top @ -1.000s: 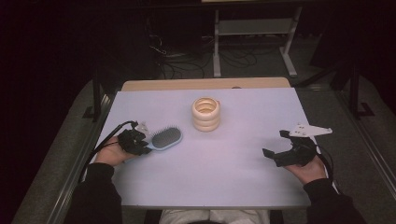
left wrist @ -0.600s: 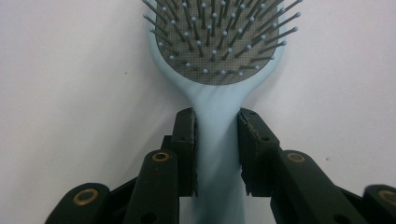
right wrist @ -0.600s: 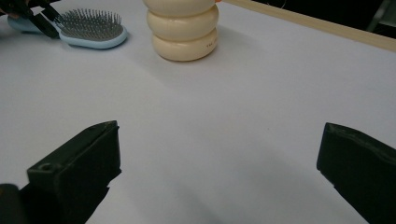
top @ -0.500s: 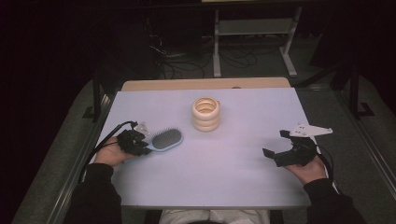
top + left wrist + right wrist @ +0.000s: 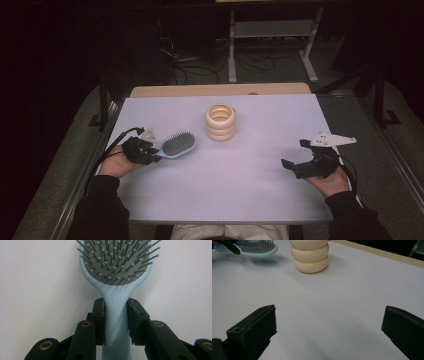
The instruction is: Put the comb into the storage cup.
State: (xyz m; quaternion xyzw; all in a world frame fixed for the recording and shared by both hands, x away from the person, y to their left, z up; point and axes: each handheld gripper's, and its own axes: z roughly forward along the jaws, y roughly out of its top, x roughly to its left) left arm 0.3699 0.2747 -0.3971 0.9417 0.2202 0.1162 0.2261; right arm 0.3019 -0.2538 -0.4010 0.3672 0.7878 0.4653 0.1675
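Pale blue plastic is sitting between the pads of the left gripper (image 5: 116, 322): it is pinching the brush (image 5: 116, 277) by the neck of its handle, just below the bristle head, which is pointing straight ahead of the jaws with bristles facing up. In the right gripper view the brush is casting a shadow on the table (image 5: 250, 190) beneath it, so the head seems to be hanging clear of the surface (hard to be sure from above).

Right gripper (image 5: 300, 157) is resting well off to the other side, jaws spread wide, nothing between them. Cup (image 5: 220, 122), a cream ribbed one, is standing ahead and between the two grippers, nearer the brush head.

Risks, as judged from here:
- Handle is smooth and tapering; the grip is sitting on the narrow neck, so the heavier head could be levering the brush downward or twisting it in the pads.
- Swinging the head toward the cup too low could be knocking the cup over; it looks light and tall.
- Bristles snagging the cup rim could be dragging it along.
- Cable trailing from the left gripper could be tugging on a fast move.
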